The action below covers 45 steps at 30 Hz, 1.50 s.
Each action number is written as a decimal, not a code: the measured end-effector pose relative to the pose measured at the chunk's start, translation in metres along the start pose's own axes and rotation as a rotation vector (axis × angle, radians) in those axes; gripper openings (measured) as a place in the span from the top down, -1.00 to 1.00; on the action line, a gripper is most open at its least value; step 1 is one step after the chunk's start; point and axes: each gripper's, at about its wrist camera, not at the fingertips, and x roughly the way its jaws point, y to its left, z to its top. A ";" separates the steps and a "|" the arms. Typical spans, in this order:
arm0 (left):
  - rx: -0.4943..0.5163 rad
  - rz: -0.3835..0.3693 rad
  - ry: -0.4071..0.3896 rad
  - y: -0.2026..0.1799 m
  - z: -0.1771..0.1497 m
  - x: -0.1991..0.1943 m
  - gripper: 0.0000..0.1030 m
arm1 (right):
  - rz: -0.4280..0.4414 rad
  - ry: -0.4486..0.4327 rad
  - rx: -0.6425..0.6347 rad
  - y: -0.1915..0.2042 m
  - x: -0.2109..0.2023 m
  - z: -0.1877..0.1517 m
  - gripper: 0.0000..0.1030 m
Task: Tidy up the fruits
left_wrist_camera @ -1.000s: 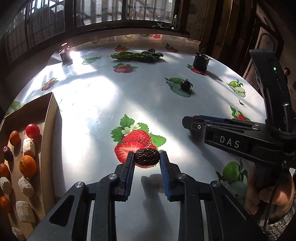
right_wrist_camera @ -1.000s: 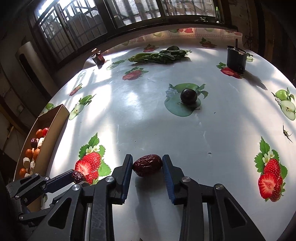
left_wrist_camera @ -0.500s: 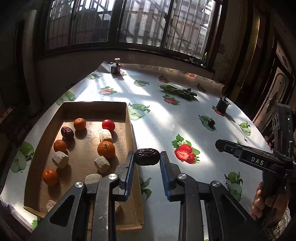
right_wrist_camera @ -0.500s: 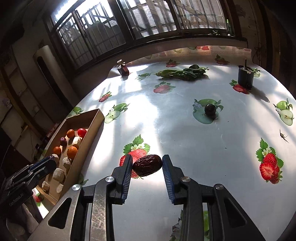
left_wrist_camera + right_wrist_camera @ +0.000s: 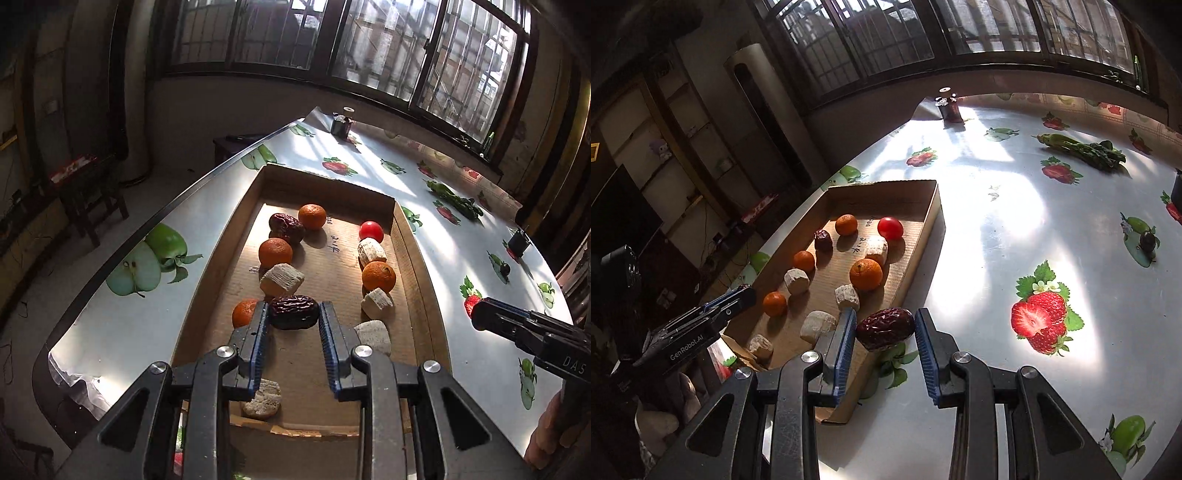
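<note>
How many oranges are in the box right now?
4. Far end beside a date; left side below that date; near left, partly behind the left tool's finger; right side below the tomato. None seems hidden.

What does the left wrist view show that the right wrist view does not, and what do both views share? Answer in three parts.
Only the left wrist view: the left gripper shut on a date above the cardboard box.

Only the right wrist view: the right gripper shut on another date at the box's near edge, beside a printed strawberry.

Both: the box holding oranges, a red tomato and pale chunks.
</note>
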 end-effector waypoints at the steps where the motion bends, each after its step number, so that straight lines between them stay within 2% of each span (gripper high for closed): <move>1: 0.002 0.005 0.006 0.001 -0.001 0.003 0.48 | 0.000 0.014 -0.020 0.008 0.008 -0.001 0.31; 5: 0.018 0.014 0.022 -0.002 0.000 0.016 0.48 | -0.036 0.060 -0.099 0.033 0.038 -0.002 0.31; 8: 0.037 0.042 0.035 -0.005 0.002 0.026 0.48 | -0.095 0.075 -0.150 0.041 0.054 -0.004 0.31; 17: 0.037 0.058 0.039 -0.007 0.008 0.039 0.46 | -0.125 0.095 -0.166 0.039 0.072 -0.005 0.30; 19: 0.026 0.050 0.031 -0.007 0.008 0.037 0.11 | -0.131 0.089 -0.171 0.040 0.072 -0.005 0.30; 21: 0.020 0.056 0.018 -0.007 0.008 0.034 -0.06 | -0.127 0.084 -0.172 0.040 0.071 -0.006 0.30; 26: -0.004 0.054 0.001 -0.004 0.008 0.023 -0.11 | -0.116 0.071 -0.163 0.040 0.067 -0.008 0.28; 28: -0.010 0.056 -0.013 -0.005 0.009 0.016 -0.19 | -0.114 0.055 -0.159 0.040 0.062 -0.008 0.06; 29: -0.011 0.057 -0.023 -0.006 0.009 0.012 -0.19 | -0.113 0.046 -0.156 0.040 0.059 -0.009 0.01; 36: 0.029 0.114 -0.105 -0.024 0.009 -0.018 -0.29 | -0.102 -0.039 -0.126 0.036 0.025 -0.010 0.00; 39: 0.044 0.168 -0.188 -0.034 0.007 -0.038 -0.51 | -0.105 -0.074 -0.105 0.032 0.007 -0.012 -0.08; 41: 0.058 0.205 -0.252 -0.043 0.006 -0.051 -0.56 | -0.111 -0.106 -0.095 0.030 -0.006 -0.017 -0.15; 45: 0.073 0.274 -0.380 -0.058 0.000 -0.080 -0.80 | -0.107 -0.155 -0.072 0.024 -0.025 -0.024 -0.18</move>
